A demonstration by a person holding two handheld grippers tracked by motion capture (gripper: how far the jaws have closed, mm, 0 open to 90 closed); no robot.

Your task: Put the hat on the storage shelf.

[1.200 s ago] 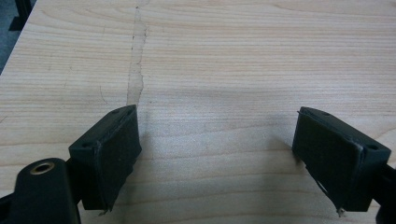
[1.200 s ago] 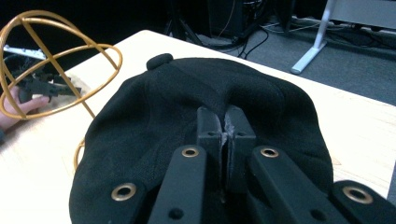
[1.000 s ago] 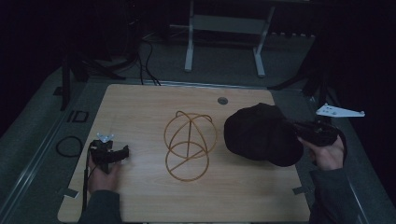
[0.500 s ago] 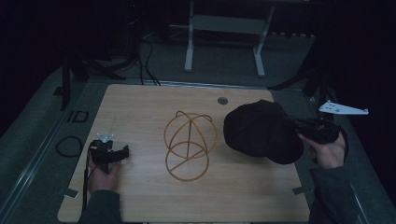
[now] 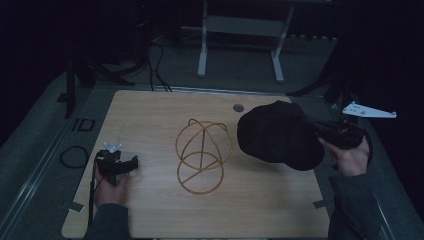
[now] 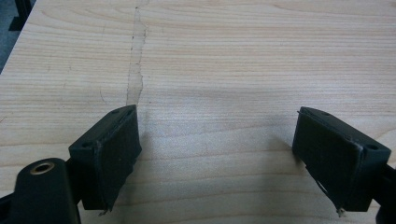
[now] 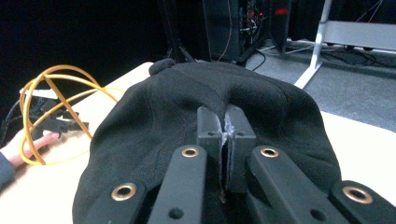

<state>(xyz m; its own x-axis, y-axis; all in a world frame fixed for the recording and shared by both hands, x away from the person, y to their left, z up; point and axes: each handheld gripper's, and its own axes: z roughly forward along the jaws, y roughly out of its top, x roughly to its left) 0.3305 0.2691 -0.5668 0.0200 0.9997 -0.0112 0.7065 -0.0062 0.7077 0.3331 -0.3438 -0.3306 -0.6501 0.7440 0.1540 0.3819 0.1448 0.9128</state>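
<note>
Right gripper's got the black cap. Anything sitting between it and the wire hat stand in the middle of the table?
Nothing visible does. The right gripper is shut on the black cap, which hangs just right of the wire stand with bare table between them. The left gripper rests open, well left of the stand.

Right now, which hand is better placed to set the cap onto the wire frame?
Right: its tongs are shut on the black cap beside the wire frame. The left tongs are open over bare table.

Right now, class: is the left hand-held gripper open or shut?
Open. The left hand-held gripper has its jaws wide apart with bare table between them, holding nothing.
</note>
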